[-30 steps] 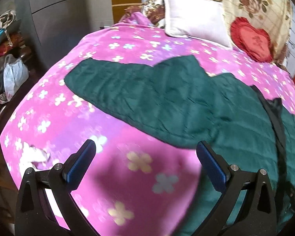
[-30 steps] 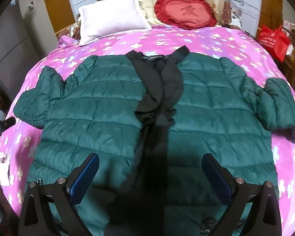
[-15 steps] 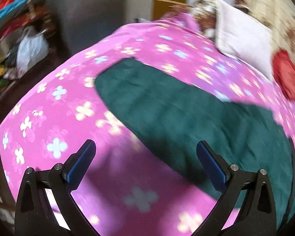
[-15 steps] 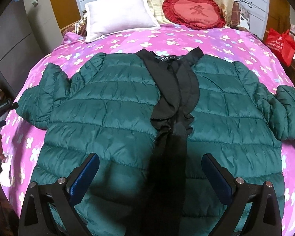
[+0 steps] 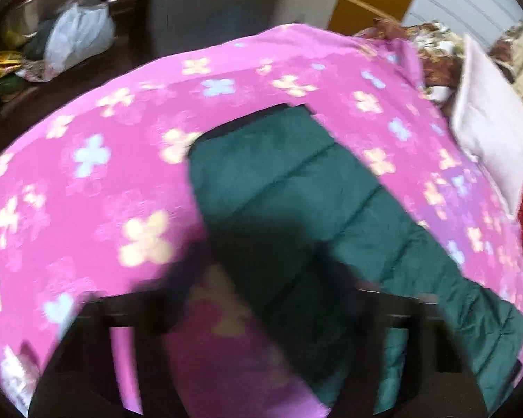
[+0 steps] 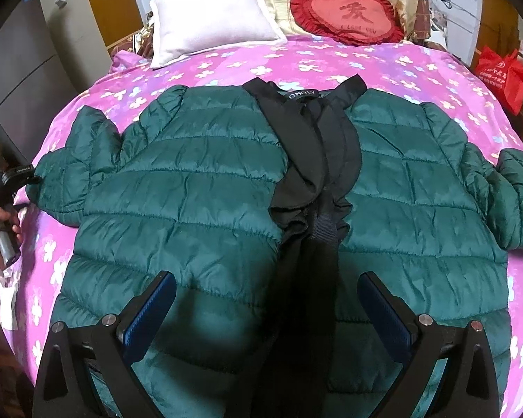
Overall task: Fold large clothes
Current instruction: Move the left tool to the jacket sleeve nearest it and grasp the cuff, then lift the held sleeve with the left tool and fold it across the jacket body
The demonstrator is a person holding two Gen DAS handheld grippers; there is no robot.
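A dark green quilted puffer jacket (image 6: 198, 188) with a black collar and front band lies face up, spread flat on a pink flowered bedspread (image 6: 331, 59). My right gripper (image 6: 266, 308) is open and empty, hovering over the jacket's lower hem near the centre. In the left wrist view the jacket's left sleeve (image 5: 296, 188) runs away from me, its black cuff toward the bed edge. My left gripper (image 5: 265, 289) is badly motion-blurred above the sleeve; its jaws look spread and nothing shows between them. The left gripper body and the hand holding it also show in the right wrist view (image 6: 7, 188).
A white pillow (image 6: 212, 17) and a red heart cushion (image 6: 348, 12) lie at the head of the bed. A red bag (image 6: 502, 73) sits at the right. Bags and clutter (image 5: 73, 31) lie on the floor left of the bed, beside grey cabinets.
My left gripper has swung left and moved in over the left sleeve, now blurred by motion. My right gripper has drawn back slightly and stays open over the hem.
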